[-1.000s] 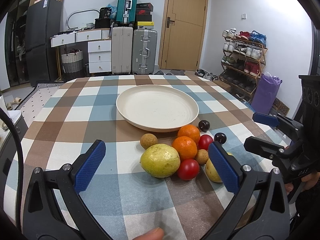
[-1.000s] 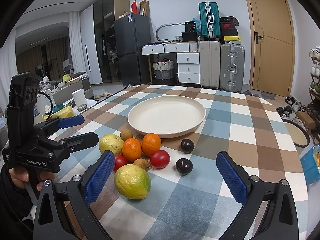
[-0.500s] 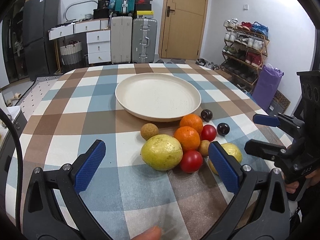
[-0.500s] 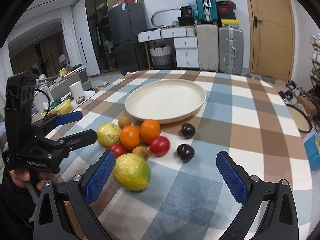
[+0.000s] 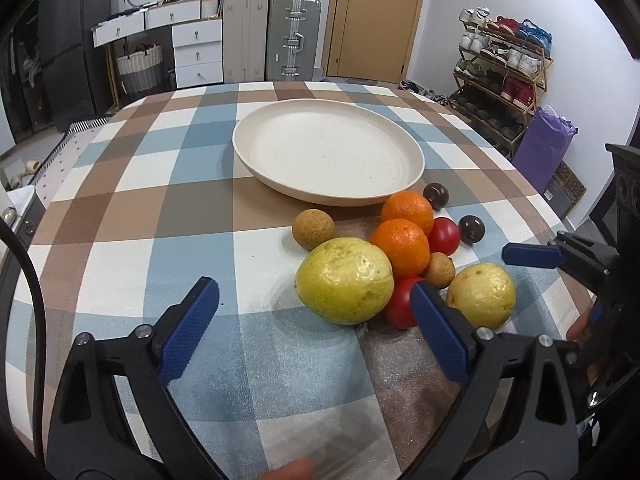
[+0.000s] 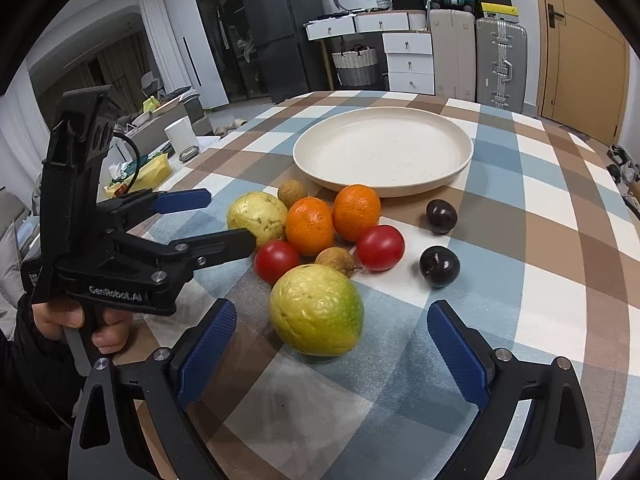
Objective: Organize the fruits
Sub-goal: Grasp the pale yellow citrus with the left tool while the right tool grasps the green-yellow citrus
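Note:
A cream plate [image 5: 328, 152] stands empty on the checked table; it also shows in the right wrist view [image 6: 384, 152]. In front of it lies a cluster of fruit: two yellow-green guavas [image 5: 344, 280] [image 5: 480, 294], two oranges [image 5: 400, 246], two red tomatoes [image 5: 443, 235], two brown longans [image 5: 313, 229] and two dark plums [image 5: 471, 229]. My left gripper [image 5: 316, 328] is open, just short of the larger guava. My right gripper [image 6: 332, 354] is open, close to the other guava [image 6: 316, 314]. Neither holds anything.
The table's right edge [image 5: 560, 216] is near the fruit. A shoe rack [image 5: 500, 76] and a purple bag [image 5: 542, 144] stand beyond it. Suitcases [image 5: 272, 36], drawers and a door line the far wall. A side table with clutter [image 6: 160, 152] stands to the left.
Both grippers have moved forward and down towards the fruit cluster, each closing in on a guava. Both stay open. The fruit has not moved.

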A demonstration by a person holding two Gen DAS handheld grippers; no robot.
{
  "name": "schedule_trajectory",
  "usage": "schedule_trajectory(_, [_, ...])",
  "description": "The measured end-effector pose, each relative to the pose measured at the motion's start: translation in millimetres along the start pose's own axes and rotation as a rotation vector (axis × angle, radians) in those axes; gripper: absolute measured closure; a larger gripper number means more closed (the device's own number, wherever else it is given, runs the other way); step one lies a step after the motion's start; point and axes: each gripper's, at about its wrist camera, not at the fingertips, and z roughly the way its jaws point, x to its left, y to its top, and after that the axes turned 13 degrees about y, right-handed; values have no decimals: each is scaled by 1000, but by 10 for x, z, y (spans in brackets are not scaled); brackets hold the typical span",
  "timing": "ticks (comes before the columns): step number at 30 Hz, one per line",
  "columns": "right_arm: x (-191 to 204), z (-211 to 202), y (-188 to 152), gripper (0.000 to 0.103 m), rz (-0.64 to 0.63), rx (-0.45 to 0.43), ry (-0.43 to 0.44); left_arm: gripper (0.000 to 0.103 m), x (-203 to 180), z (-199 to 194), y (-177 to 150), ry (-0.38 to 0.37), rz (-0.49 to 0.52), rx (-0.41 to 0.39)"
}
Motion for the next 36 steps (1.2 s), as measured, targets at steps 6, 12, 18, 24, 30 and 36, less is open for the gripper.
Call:
schedule_trajectory(6, [-24,74,6,19,12,32,16,26,12,83,49,-73,-27,28])
schedule_trajectory(12, [-16,103,7,28,8,38,38,52,-20,97,72,-130,-29,30])
schedule_trajectory(18, [-12,110,5,47,15,43,58,53,-32,72,62,-132,-22,21])
schedule_trajectory(24, [-13,112,-6,51,10,44,60,53,-21,-21,53,-142,-24,-8])
schedule_trajectory(30, [-6,42,11,52,-5,13,55,53,10,-85,49,-140,-27,-22])
schedule_trajectory(36, [-23,-70,70,52,-12,-33,45,53,85,-170,77,-129,-37,-47])
